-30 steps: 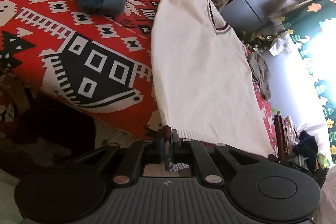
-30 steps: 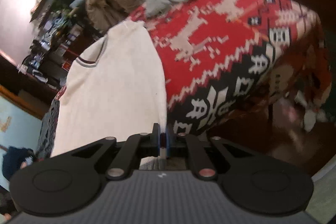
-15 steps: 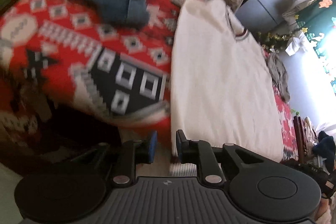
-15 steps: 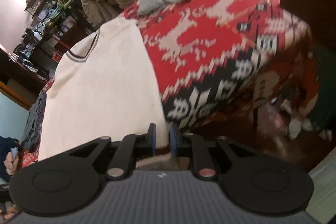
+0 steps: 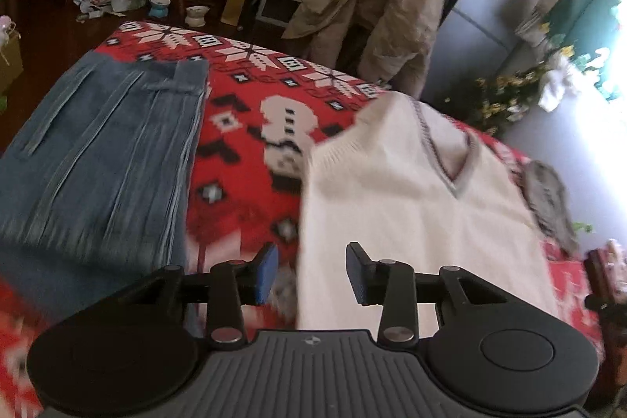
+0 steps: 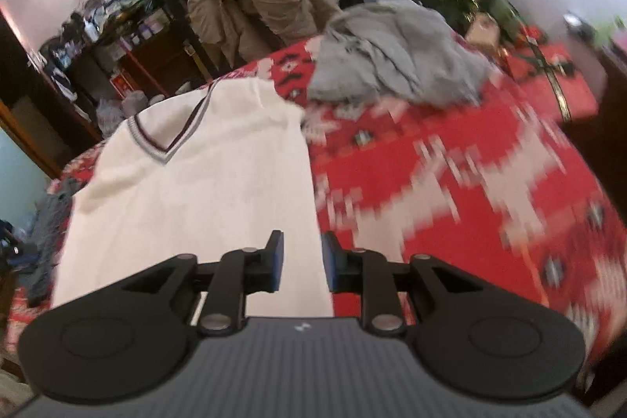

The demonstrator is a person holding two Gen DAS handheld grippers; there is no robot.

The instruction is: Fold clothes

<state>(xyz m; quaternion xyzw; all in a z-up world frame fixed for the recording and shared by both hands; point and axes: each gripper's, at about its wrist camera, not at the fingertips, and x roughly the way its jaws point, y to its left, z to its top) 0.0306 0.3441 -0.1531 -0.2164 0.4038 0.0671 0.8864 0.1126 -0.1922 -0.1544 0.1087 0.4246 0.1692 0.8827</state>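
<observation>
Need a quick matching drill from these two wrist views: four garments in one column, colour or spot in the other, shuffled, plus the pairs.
Things:
1. V-neck sweater
2. Jeans
3. Crumpled garment
4. Coat

Descriptions:
A. tan, draped over furniture behind the bed
B. grey, heaped on the red patterned blanket to the sweater's right
C. white, spread flat in front of both grippers
D. blue denim, folded, to the sweater's left

Pairs: 1-C, 2-D, 3-B, 4-A
</observation>
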